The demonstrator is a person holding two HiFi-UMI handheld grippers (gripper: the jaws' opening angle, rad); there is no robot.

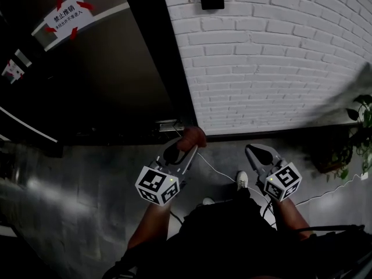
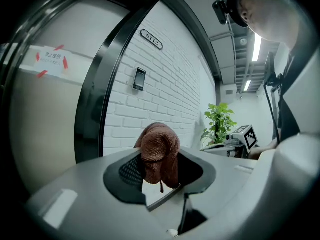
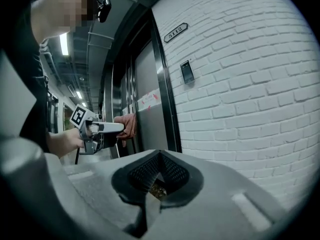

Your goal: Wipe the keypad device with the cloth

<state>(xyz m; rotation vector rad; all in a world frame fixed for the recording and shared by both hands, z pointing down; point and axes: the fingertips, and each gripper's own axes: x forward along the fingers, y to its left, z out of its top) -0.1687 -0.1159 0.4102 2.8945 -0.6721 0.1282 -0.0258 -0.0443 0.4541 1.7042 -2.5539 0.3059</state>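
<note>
Left gripper (image 1: 180, 153) is pinching a brown cloth (image 1: 192, 136) down by the foot of the dark door frame (image 1: 163, 57), right where it's meeting the white brick wall (image 1: 273, 57). Right gripper (image 1: 257, 153) is hanging beside it over the grey floor (image 1: 87, 190), with a plant (image 1: 360, 132) sitting by the wall's right end.

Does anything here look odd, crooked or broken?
Nothing looks spilled or broken. The one makeshift touch is a paper notice stuck to the door with red tape strips. The brown cloth is bunched in the left claw, ready for wiping; the right claw is shut and empty.
</note>
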